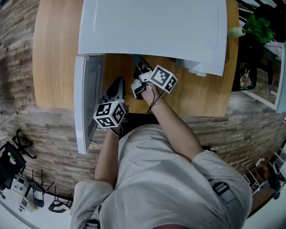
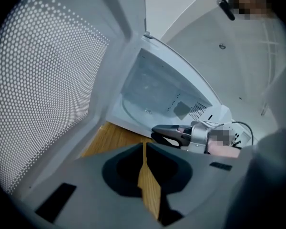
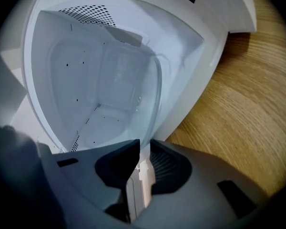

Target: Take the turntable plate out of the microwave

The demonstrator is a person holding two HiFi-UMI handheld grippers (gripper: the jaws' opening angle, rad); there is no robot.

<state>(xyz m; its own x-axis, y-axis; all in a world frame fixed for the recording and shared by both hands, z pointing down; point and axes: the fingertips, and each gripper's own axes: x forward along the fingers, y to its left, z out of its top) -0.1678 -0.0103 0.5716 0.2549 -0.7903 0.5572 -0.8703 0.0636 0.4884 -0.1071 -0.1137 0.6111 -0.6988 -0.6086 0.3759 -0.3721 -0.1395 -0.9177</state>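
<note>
Mesh on the open door [image 2: 47, 94] fills the left side of the left gripper view. Next to it, the left gripper [image 2: 144, 147] hangs over the wooden table [image 2: 112, 140] with its jaws almost together and nothing between them. Further right sits the white microwave [image 1: 152, 18]. The turntable plate [image 3: 128, 85] is inside it, on the floor of the box. At the right, the right gripper [image 3: 144, 146] reaches into the opening, and its jaws look pinched on the near rim of the glass plate. To do this step well, the person should hold the rim tight and lift that edge a little. Then the plate should come straight out, kept level and clear of the door and the front lip. Glass is slippery, so slow is best. The plate seems to lie flat with its face up. It is round, so it has no long side, and its near edge points at the opening.
</note>
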